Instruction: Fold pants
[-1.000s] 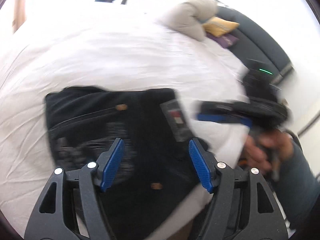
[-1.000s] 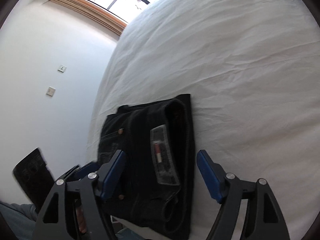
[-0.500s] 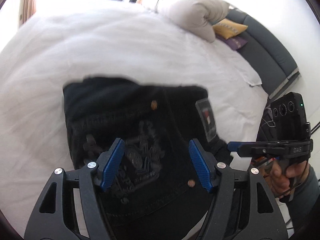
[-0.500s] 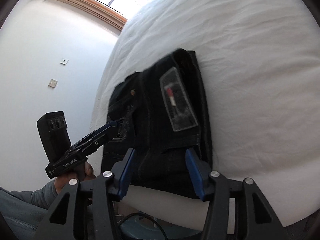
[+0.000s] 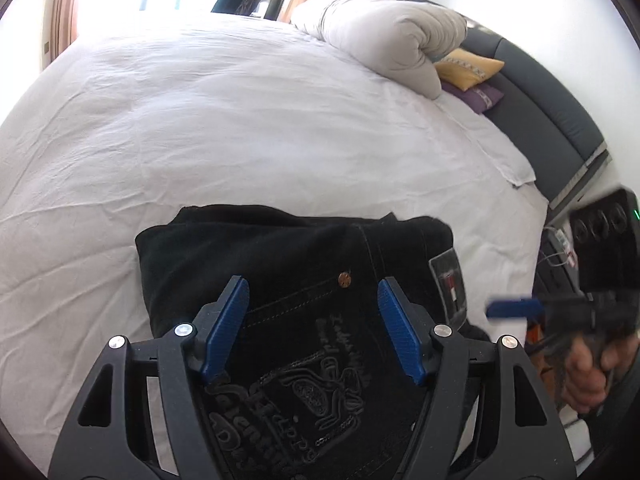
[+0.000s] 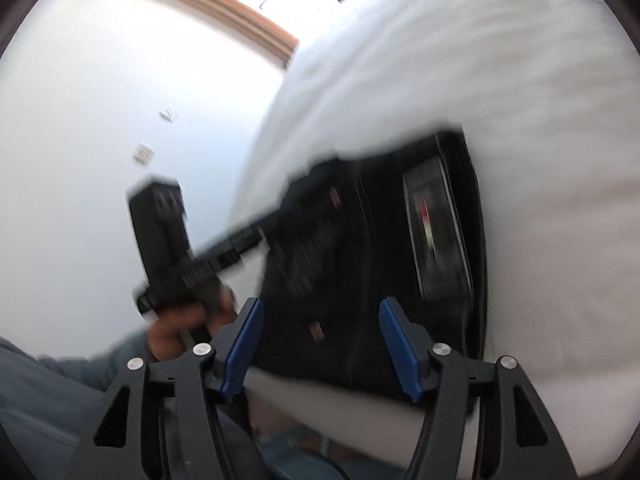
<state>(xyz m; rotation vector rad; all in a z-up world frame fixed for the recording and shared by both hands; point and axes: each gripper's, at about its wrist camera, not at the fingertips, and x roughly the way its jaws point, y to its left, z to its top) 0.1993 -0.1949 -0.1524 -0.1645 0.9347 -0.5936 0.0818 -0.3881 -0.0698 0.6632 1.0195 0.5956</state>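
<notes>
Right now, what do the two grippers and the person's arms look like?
Both the left gripper and the right gripper have black open-frame fingers with silver screw heads and ribbed blue pads. Each handheld unit carries a black camera block. The sleeves are grey.

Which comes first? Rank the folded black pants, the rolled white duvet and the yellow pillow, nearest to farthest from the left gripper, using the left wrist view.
1. Folded black pants: directly under and ahead of the open left gripper, at the near bed edge.
2. Rolled white duvet: far across the bed, upper right.
3. Yellow pillow: just beyond the duvet, against the dark headboard.
</notes>
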